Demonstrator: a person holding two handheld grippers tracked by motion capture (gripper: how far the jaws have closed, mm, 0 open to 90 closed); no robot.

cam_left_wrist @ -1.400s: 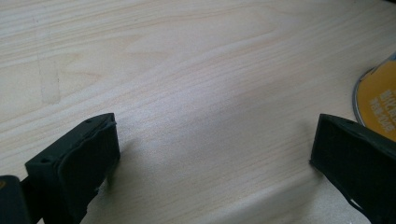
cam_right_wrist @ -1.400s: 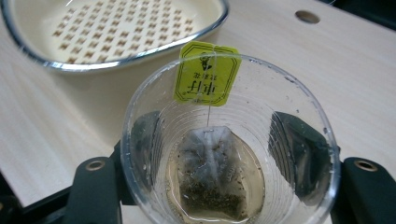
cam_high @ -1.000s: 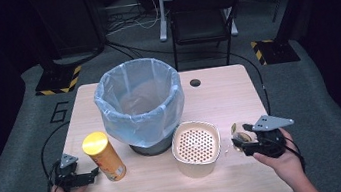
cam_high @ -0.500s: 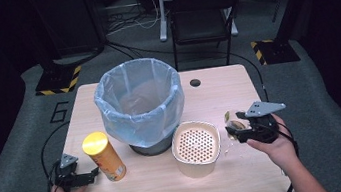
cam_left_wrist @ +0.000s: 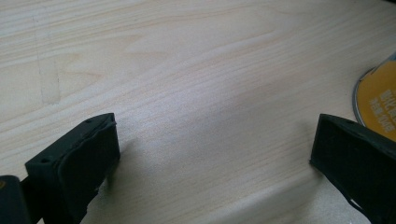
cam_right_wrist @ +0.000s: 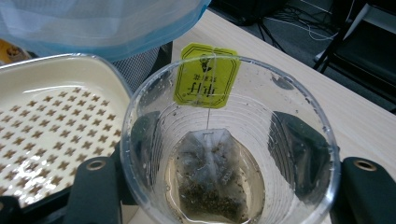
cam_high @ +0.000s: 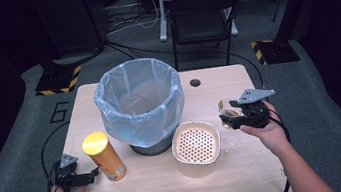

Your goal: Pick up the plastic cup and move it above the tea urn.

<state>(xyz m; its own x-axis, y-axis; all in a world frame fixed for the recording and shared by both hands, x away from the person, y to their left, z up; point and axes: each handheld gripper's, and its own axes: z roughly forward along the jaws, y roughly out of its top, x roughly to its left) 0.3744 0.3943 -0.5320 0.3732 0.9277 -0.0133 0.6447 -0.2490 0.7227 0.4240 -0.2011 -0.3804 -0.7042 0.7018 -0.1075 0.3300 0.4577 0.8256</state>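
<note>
A pale wooden table [cam_high: 249,165] stands in a dark room, on grey floor mats, with a black chair [cam_high: 202,15] behind its far edge. The landmark here is the waste bin [cam_high: 140,105] lined with a light blue bag, which stands near the middle of the table.

Just in front of the bin, to the right, sits a cream container [cam_high: 195,145] with a perforated surface on top. In the right gripper view its pattern of small cross-shaped holes is clear [cam_right_wrist: 51,126].

To the right of the bin, beyond the cream container, the right gripper [cam_high: 234,116] is held in a hand above the table. Its jaws are closed on a clear plastic cup [cam_right_wrist: 229,144], one jaw on each side of the wall. Inside the cup lies a wet tea bag [cam_right_wrist: 208,179] in a little liquid (the yellow paper tag [cam_right_wrist: 207,74] hangs at the far rim).

To the left and front of the bin stands a tall orange can [cam_high: 103,156] with a yellow lid, tilted a little. Just left of this can the left gripper [cam_high: 91,175] rests low at the table, its jaws wide apart with nothing between them; the can base [cam_left_wrist: 378,100] is beside one jaw.
</note>
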